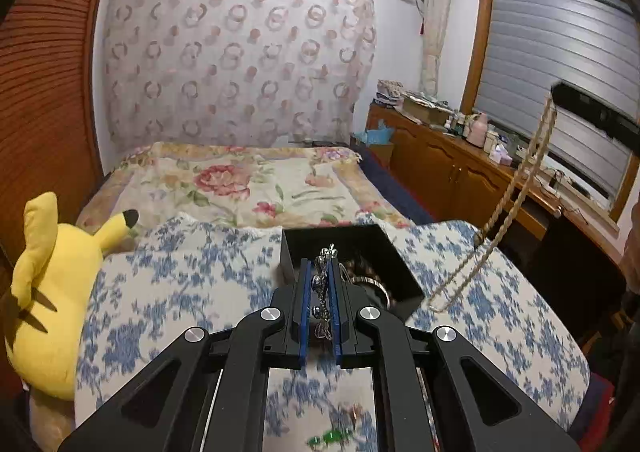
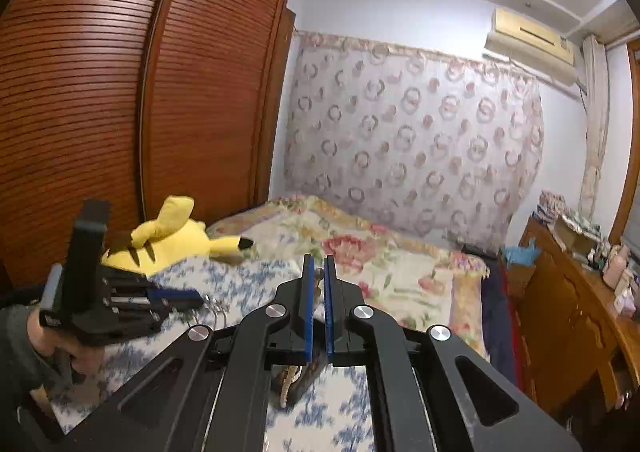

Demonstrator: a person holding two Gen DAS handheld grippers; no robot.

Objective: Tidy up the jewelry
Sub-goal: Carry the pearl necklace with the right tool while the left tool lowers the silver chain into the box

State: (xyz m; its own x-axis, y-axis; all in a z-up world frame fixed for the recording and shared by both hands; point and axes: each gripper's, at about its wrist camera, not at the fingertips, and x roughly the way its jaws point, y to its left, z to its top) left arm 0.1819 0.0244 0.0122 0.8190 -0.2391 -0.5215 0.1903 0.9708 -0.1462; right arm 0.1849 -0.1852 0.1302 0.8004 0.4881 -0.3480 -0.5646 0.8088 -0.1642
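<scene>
We hold the left gripper clamped on a silver chain above the black box on the bed, apparently for deposit. The right gripper pinches a gold chain, lifted clear.

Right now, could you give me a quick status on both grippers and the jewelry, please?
Left gripper shut on silver chain, above black box. Right gripper shut on gold rope necklace, dangling beside the box. Nothing in the way.
</scene>
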